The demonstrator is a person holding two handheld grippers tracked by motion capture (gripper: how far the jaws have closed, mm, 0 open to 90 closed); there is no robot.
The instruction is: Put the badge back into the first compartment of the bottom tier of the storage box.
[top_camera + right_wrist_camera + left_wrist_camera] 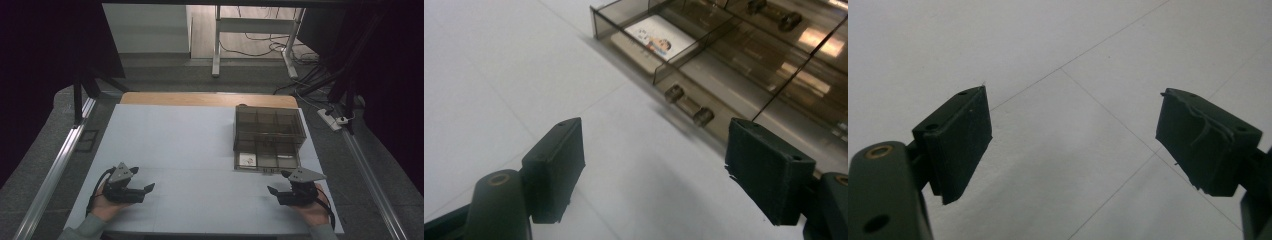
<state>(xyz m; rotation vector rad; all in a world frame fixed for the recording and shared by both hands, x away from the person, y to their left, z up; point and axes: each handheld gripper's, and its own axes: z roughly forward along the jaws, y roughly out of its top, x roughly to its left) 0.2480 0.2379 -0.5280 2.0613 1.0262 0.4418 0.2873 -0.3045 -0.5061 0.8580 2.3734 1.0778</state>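
— Looking from the high view, where was the smoked box [269,137] set?
— On the surface [190,150], just beyond the right gripper [274,191], within reach.
— And the gripper views?
— Left gripper [1073,135] fingers were spread over bare surface; right gripper fingers [769,170] were parted, empty, aimed at the box's card [656,37].

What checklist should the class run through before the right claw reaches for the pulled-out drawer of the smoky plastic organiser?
1. Right claw open with nothing between its jaws: ok.
2. Left claw open, empty, over bare white table: ok.
3. Drawer of the organiser pulled out toward the person: ok.
4. Drawer handle in sight ahead of the right claw, path unobstructed: ok.
5. Card with a printed picture lying flat in the drawer's end compartment: ok.
6. Contents of the other drawer compartments: cannot tell, the tinted plastic and glare hide them.
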